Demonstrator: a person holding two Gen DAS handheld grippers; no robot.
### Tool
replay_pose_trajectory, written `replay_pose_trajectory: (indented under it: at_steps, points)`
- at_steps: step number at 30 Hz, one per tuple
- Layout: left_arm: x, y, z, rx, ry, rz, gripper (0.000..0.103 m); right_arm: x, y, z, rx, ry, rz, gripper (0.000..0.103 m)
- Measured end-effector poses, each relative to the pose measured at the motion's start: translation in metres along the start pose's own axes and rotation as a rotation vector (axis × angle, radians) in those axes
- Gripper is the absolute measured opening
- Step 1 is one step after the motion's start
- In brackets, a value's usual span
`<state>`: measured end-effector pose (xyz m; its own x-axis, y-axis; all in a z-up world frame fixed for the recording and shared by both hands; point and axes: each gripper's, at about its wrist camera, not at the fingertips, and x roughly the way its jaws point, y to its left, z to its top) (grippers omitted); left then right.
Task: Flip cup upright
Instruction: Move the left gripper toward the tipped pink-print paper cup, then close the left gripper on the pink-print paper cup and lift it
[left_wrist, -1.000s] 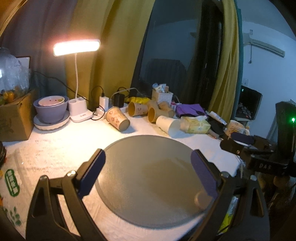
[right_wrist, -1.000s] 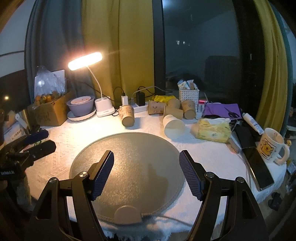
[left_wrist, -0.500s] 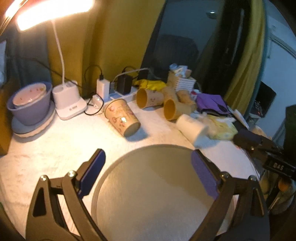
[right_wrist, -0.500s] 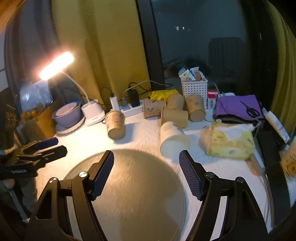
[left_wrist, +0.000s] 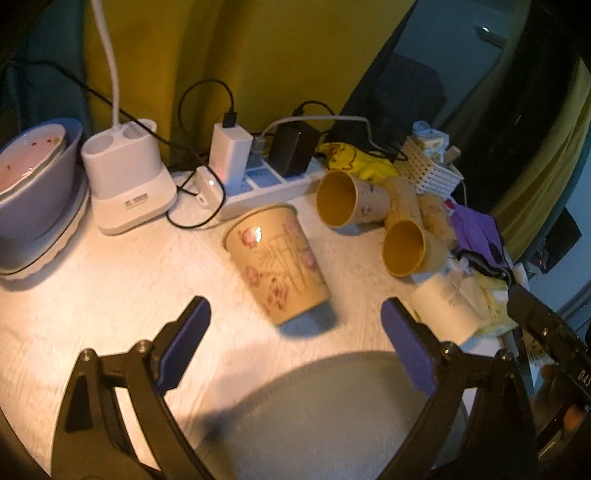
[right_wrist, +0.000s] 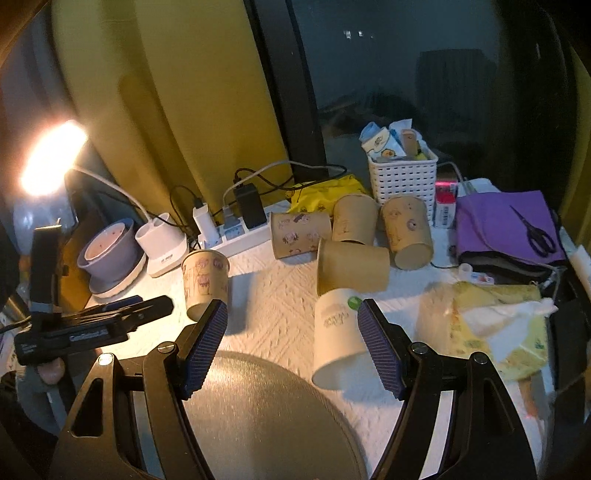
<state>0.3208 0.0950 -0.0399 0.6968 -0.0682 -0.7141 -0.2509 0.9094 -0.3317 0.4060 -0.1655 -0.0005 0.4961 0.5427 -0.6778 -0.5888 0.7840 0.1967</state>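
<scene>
A tan flower-print paper cup (left_wrist: 277, 264) lies on its side on the white table, its base toward me; it also shows in the right wrist view (right_wrist: 205, 282). My left gripper (left_wrist: 295, 341) is open and empty, just short of this cup, jaws wide. A white paper cup (right_wrist: 338, 343) lies on its side, mouth toward me. My right gripper (right_wrist: 293, 345) is open and empty, its right pad beside the white cup. Several more tan cups (right_wrist: 352, 271) lie tipped behind it.
A round grey mat (right_wrist: 258, 424) lies under both grippers. A lamp base (left_wrist: 127, 181), a bowl on a plate (left_wrist: 33, 184), a power strip with chargers (left_wrist: 258, 177), a white basket (right_wrist: 402, 181), a tissue pack (right_wrist: 495, 325) and purple cloth with scissors (right_wrist: 509, 225) crowd the back and right.
Both grippers have moved forward over the mat toward the cups. The left one has closed in on the flower-print cup, the right one on the white cup. Both stay open.
</scene>
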Motion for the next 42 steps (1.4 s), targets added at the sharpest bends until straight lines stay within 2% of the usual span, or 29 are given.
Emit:
replay_pose_trajectory:
  at_steps: [6,16,20,21,22,23,24,32,37,42]
  points:
    - [0.036,0.018,0.017,-0.010,0.057,0.006,0.094,0.025,-0.006,0.006,0.012,0.048,-0.004,0.076]
    - [0.082,0.007,0.031,0.050,0.139,0.017,0.094,0.045,-0.020,0.013,0.017,0.087,0.018,0.076]
    - [0.094,0.011,0.032,0.033,0.193,0.002,0.094,0.052,-0.024,0.014,0.029,0.110,0.039,0.076]
    - [0.095,0.011,0.032,0.037,0.194,-0.001,0.091,0.053,-0.024,0.014,0.025,0.115,0.038,0.076]
    - [0.094,0.011,0.032,0.043,0.191,-0.005,0.080,0.055,-0.023,0.013,0.020,0.123,0.038,0.076]
    - [0.094,0.012,0.032,0.054,0.195,-0.004,0.077,0.056,-0.023,0.011,0.017,0.129,0.040,0.076]
    - [0.094,0.011,0.032,0.066,0.194,0.001,0.069,0.057,-0.023,0.009,0.013,0.132,0.042,0.076]
    - [0.079,0.000,0.021,0.099,0.187,-0.039,0.064,0.048,-0.017,-0.009,0.019,0.108,0.081,0.076]
    - [0.040,-0.018,0.011,0.138,0.140,-0.076,0.064,0.017,-0.006,-0.010,-0.011,0.066,0.092,0.076]
    - [-0.008,-0.024,-0.010,0.163,0.098,-0.154,0.064,-0.019,0.001,-0.014,-0.022,0.026,0.109,0.076]
